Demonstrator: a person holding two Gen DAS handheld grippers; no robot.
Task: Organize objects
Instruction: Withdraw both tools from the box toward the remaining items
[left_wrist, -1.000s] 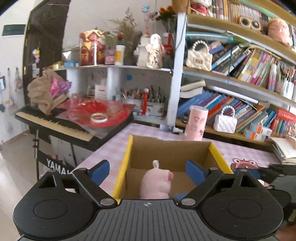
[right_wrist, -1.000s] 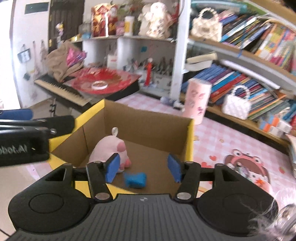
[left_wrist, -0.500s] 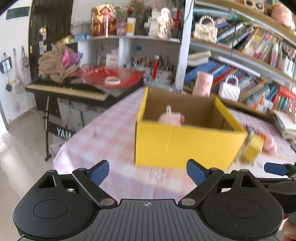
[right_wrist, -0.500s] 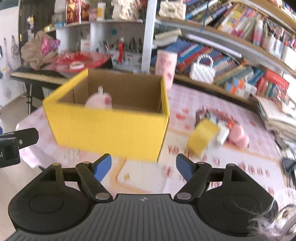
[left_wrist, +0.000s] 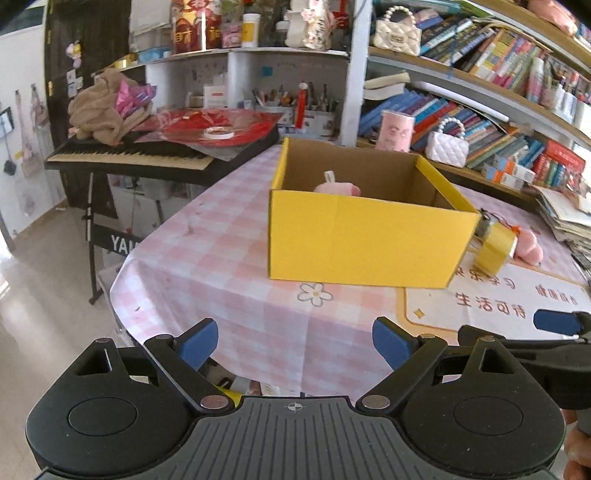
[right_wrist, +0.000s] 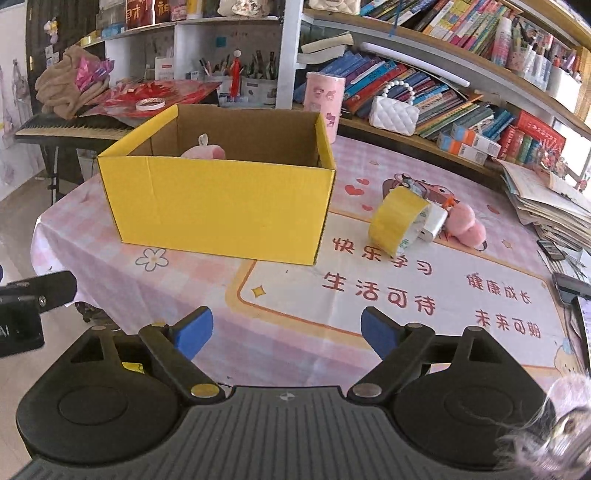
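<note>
1. Right gripper (right_wrist: 286, 330) — jaws just been opening, nothing between them; left gripper (left_wrist: 294, 339) also spread, empty.
2. Yellow box (right_wrist: 221, 199) holds pink plush (right_wrist: 205, 150).
3. Tape roll (right_wrist: 397, 221), white block (right_wrist: 432, 221), pink fluffy toy (right_wrist: 467, 225) lie beside box — likely next in.

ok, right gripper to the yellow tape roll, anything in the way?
Nothing visible. The right gripper is open and empty, jaws just widened, with only bare tablecloth between it and the yellow tape roll. The yellow box sits left of that path; a white item touches the roll's far side.
</note>
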